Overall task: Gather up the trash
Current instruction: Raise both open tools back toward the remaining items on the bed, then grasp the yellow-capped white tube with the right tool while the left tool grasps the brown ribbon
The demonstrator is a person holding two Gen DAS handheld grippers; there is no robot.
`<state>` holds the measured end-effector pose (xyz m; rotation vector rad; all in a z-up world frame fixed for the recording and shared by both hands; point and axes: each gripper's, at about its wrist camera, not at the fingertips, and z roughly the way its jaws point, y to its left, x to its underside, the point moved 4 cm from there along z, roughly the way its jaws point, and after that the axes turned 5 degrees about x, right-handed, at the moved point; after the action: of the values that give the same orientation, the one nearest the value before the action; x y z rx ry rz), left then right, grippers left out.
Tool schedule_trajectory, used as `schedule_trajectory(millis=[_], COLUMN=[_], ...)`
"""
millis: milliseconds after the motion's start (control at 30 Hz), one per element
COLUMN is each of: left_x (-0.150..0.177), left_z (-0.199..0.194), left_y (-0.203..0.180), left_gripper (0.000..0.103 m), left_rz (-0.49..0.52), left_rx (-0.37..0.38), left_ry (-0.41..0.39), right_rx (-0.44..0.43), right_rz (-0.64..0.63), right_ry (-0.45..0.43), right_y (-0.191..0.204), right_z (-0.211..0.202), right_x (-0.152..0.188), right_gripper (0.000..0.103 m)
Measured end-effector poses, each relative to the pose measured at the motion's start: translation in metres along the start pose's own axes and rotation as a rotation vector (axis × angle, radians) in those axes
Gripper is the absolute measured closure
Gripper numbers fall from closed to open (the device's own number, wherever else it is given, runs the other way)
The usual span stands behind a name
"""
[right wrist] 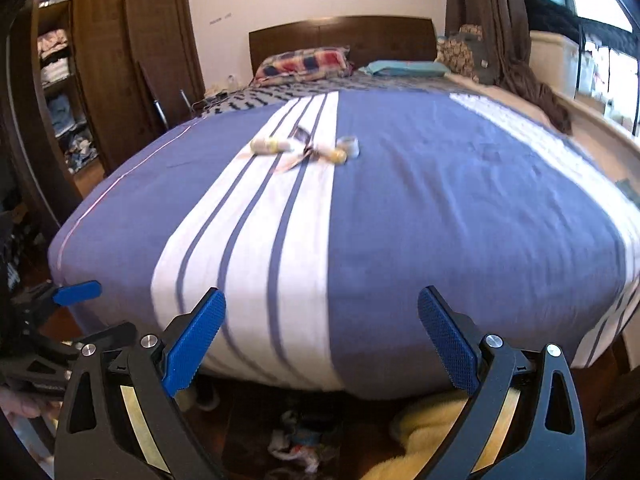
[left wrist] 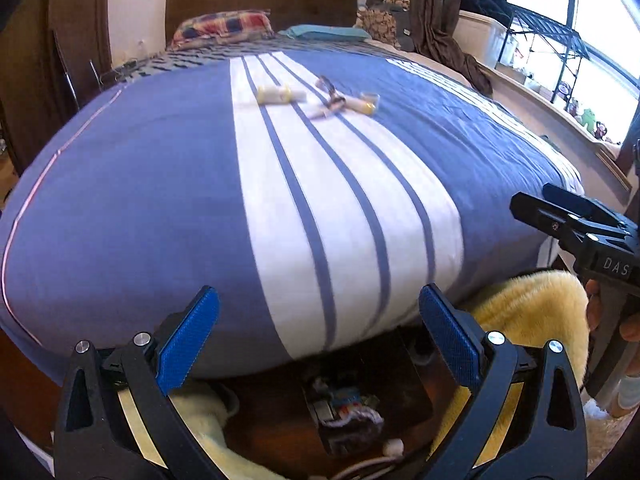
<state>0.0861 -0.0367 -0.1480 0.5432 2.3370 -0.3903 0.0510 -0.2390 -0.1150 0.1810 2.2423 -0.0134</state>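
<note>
Bed (left wrist: pixel 140 200) fills both views, covered by a blue bedspread with a white striped band (left wrist: pixel 340 200) running head to foot. Dark wooden headboard (left wrist: pixel 260 0) at the far end; a plaid pillow (left wrist: pixel 224 26) and a teal pillow (left wrist: pixel 324 33) lie below it. Open wardrobe with folded clothes (right wrist: pixel 60 80) stands to the left in the right wrist view.

Yellow fluffy rug (left wrist: pixel 532 312) on the floor at the foot of the bed. A dark bin (left wrist: pixel 352 400) sits on the floor just beyond it, holding crumpled wrappers.

Trash (left wrist: pixel 320 98) lies on the white band, well up the bed toward the pillows: small pale yellow containers, a clear cup, a dark wrapper, blurred together, well apart from both tools.

Left tool (left wrist: pixel 320 336) hangs over the foot edge of the bed, blue pads wide apart, nothing between them. Right tool (right wrist: pixel 322 336) likewise spread wide and empty, beside the left.
</note>
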Motion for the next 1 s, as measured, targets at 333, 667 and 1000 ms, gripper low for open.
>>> schedule_trajectory(millis=[333, 667, 1000], left_x=[-0.059, -0.099, -0.123], left_z=[0.034, 0.100, 0.143], left_y=[0.029, 0.057, 0.065], left_gripper=[0.008, 0.008, 0.008], left_rz=[0.016, -0.024, -0.014], left_rx=[-0.051, -0.056, -0.047], left_ry=[-0.013, 0.038, 0.066], right_rx=[0.037, 0.046, 0.008], right_rz=[-0.013, -0.019, -0.045], right_ry=[0.002, 0.094, 0.202], right_y=[-0.009, -0.015, -0.009], right_z=[0.049, 0.142, 0.223], right_x=[-0.048, -0.083, -0.111], right_gripper=[0.006, 0.007, 0.033])
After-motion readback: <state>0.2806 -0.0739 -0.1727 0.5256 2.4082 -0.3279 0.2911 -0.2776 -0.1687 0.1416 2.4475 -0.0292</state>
